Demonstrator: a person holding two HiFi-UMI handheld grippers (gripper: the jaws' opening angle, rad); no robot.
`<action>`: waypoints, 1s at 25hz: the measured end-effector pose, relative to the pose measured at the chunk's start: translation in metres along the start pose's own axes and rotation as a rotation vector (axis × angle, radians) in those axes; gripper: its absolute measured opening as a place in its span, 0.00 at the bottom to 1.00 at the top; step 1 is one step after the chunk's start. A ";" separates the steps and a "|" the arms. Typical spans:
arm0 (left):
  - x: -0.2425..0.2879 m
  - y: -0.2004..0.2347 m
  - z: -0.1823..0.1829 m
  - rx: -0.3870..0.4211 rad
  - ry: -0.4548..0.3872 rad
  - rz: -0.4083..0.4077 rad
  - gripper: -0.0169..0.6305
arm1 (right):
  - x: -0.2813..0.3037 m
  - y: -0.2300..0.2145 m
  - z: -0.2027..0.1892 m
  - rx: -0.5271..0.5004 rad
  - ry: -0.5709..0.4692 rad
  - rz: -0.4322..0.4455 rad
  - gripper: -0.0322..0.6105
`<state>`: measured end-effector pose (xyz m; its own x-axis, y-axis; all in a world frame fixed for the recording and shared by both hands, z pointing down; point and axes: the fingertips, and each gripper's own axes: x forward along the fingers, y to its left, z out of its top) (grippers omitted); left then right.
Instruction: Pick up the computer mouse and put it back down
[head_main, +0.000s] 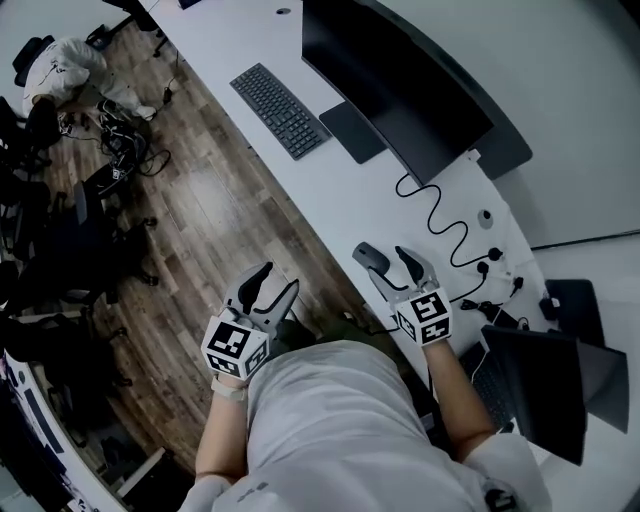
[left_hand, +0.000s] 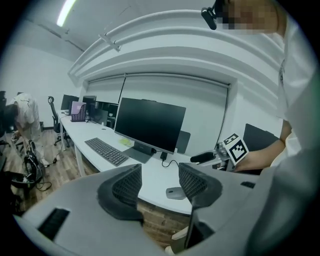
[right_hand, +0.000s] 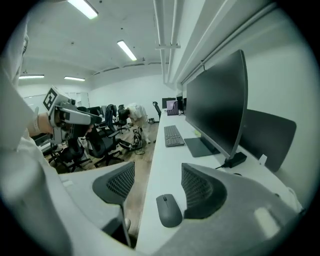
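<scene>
With jaws spread and empty, the right gripper is hovering over the computer mouse, which is lying just beneath, nearer its right jaw, so it is needing centring and lowering before squeezing the sides; the left gripper is idling, likewise parted.

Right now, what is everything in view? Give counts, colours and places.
mouse: one, grey, on desk near its front edge
keyboard: one, dark grey, on desk before monitor
monitor: one, black, back of desk
cable: one, black, looping on desk
laptop: one, dark, desk's near end
desk: one, white
chairs: several, black, on floor
person: one, white top, far corner
left gripper: grey, jaws open, empty
right gripper: grey, jaws open, either side of mouse
</scene>
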<state>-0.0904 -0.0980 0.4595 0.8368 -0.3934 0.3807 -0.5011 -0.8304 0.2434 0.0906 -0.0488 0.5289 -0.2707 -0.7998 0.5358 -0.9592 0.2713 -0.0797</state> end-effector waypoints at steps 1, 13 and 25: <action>0.003 -0.002 0.005 0.008 -0.005 -0.016 0.38 | -0.006 0.002 0.007 0.007 -0.022 -0.006 0.50; 0.024 -0.023 0.050 0.100 -0.085 -0.175 0.38 | -0.064 0.026 0.056 0.050 -0.216 -0.073 0.50; 0.020 -0.043 0.086 0.155 -0.160 -0.284 0.38 | -0.098 0.043 0.084 0.016 -0.342 -0.117 0.50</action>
<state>-0.0334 -0.1043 0.3796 0.9678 -0.1853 0.1704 -0.2150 -0.9606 0.1764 0.0689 -0.0033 0.4021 -0.1678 -0.9586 0.2300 -0.9858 0.1608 -0.0492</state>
